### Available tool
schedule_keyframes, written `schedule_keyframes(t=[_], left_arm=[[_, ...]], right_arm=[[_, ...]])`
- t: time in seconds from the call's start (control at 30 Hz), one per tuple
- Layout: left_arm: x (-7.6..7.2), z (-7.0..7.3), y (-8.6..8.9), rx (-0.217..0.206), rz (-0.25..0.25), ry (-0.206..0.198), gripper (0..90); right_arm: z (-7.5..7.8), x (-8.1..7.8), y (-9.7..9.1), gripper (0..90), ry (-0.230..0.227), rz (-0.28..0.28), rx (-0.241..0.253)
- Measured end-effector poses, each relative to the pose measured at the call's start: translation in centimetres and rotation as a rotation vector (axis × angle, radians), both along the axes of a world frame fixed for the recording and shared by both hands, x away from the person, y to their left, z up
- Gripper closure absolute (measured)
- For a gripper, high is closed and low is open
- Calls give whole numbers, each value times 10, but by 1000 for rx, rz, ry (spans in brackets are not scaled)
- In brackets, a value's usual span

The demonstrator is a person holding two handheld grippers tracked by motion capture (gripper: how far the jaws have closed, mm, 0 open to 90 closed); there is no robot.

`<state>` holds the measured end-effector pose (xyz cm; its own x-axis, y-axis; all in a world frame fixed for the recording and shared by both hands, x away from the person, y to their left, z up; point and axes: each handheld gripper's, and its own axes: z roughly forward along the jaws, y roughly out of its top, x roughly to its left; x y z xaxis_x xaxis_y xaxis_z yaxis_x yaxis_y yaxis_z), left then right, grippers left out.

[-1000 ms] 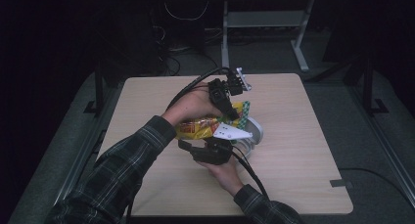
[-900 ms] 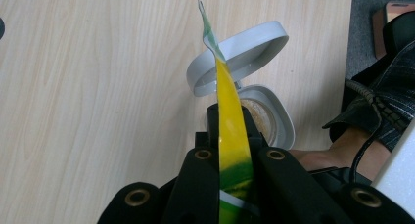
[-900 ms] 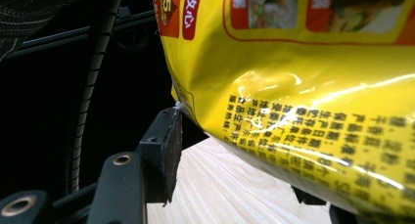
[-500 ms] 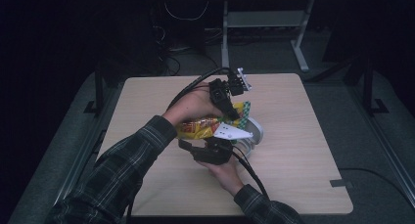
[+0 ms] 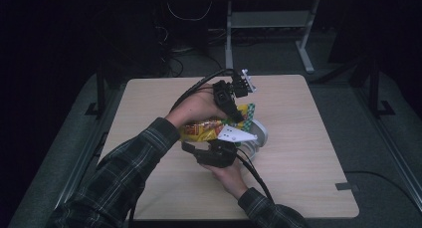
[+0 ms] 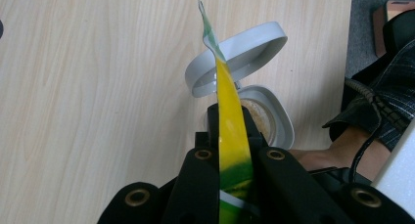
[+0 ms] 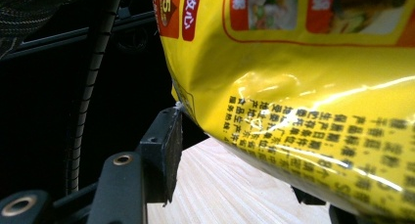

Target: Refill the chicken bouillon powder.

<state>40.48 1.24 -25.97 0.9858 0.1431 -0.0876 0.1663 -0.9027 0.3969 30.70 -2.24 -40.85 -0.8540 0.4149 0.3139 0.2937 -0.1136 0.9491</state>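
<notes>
A yellow printed snack bag (image 5: 206, 129) hangs over the middle of the table, held at both ends. My left gripper (image 5: 234, 111) comes down from above; in the left gripper view the gripper (image 6: 230, 117) is shut on the bag's flat seam (image 6: 230, 131), seen edge-on. Under it stands a white container (image 6: 274, 119) with brownish contents, its hinged lid (image 6: 235, 57) swung open. My right gripper (image 5: 196, 147) lies low beside the bag. In the right gripper view the bag's bulging body (image 7: 303, 101) sits between the jaws: the left pad (image 7: 169, 141) meets it, the other jaw is mostly hidden.
The light wooden table (image 5: 308, 138) has bare room on all sides of the container (image 5: 259, 133). Black cables trail from both grippers across my forearms. Dark floor and a metal stand leg (image 5: 306, 49) lie beyond the far edge.
</notes>
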Motion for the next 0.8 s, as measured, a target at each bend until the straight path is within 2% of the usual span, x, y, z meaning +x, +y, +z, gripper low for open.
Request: schedule_keyframes(t=[0.8], left_arm=[[-1,2,-3,2,-1,-8,898]], right_arm=[[2,0,-1,441,-1,-4,13]])
